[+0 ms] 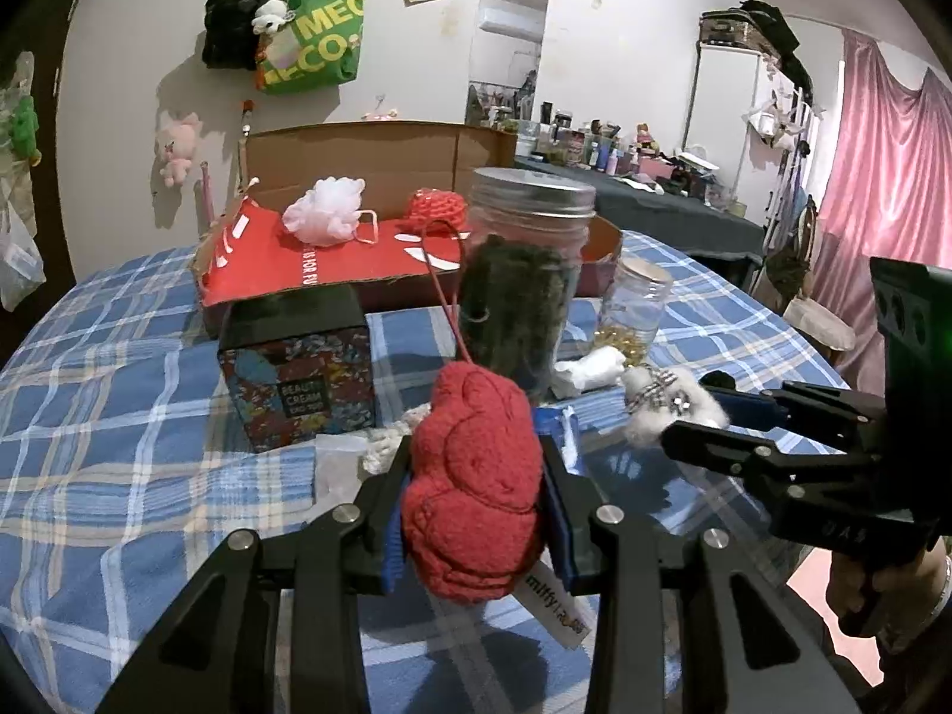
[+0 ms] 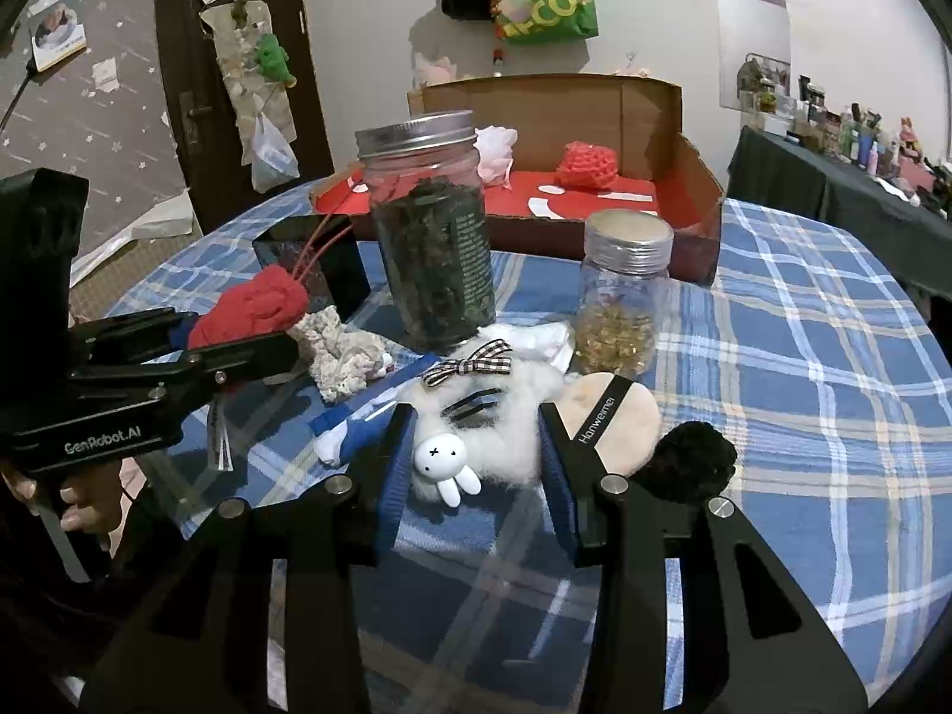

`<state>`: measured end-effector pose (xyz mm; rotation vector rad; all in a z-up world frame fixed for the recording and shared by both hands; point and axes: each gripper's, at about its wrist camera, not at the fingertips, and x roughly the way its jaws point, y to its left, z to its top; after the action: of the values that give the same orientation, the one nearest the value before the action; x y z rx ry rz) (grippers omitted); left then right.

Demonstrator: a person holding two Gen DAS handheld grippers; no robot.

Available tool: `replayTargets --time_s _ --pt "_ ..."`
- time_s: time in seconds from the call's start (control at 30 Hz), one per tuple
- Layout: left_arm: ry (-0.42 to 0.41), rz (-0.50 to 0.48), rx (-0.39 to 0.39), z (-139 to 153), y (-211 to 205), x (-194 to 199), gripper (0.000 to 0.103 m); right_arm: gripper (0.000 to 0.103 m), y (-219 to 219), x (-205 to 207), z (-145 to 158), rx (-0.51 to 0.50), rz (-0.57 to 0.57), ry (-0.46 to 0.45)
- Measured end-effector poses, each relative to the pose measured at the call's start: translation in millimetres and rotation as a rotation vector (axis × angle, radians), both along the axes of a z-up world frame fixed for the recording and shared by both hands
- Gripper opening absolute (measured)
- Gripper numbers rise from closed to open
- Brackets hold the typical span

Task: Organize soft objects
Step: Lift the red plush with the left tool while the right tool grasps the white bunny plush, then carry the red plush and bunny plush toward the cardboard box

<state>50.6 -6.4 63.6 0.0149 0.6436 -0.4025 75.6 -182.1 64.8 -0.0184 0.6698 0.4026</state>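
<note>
Hands come in low from the near side of the table, one gripper each, both black tools tilted downward toward the blue plaid tablecloth [image 2: 833, 309]. The left gripper [image 1: 476, 476] has its two blue-padded fingers [image 1: 556, 494] pressed against the sides of a red knitted soft toy [image 1: 473, 482], which sits squeezed between them with a white tag hanging below and a thin red cord trailing up from its top. The right gripper [image 2: 473, 452] is clamped on a white fluffy plush charm [image 2: 500, 428] bearing a small white rabbit figure and a checked ribbon bow; the fluff bulges between the pads. Of each person's hand only a few fingers wrapped around a handle show at the picture edges.

Counting what lies about: two glass jars with metal lids, a tall jar of dark green leaves [image 2: 434, 238] and a shorter jar of golden bits [image 2: 622, 297], standing apart near the table's middle. One open cardboard box with a red lining [image 2: 654, 178] sits behind them, holding two soft things: a white mesh bath pouf [image 1: 326, 209] and a red crocheted ball [image 1: 437, 209]. One dark patterned carton [image 1: 300, 381] stands left of the tall jar. Near the grippers lie one cream crocheted scrunchie [image 2: 342, 360], one beige round powder puff with a black strap [image 2: 619, 422] and one black fuzzy pompom [image 2: 693, 464] touching the puff.
</note>
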Motion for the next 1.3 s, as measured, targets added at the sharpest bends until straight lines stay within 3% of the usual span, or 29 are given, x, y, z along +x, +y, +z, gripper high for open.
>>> replayTargets --time_s 0.73,1.0,1.3 --pt "0.123 0.154 -0.053 -7.1 86.6 19.2 0.039 0.038 -53.1 13.2 4.4 0.047 -0.101 0.056" --pt "0.168 0.203 -0.027 -12.8 113.2 43.3 0.039 0.038 -67.5 28.5 4.9 0.027 -0.132 0.091" --pt "0.181 0.188 0.027 -16.7 122.4 72.8 0.039 0.038 -79.3 43.6 10.0 0.006 -0.159 0.1"
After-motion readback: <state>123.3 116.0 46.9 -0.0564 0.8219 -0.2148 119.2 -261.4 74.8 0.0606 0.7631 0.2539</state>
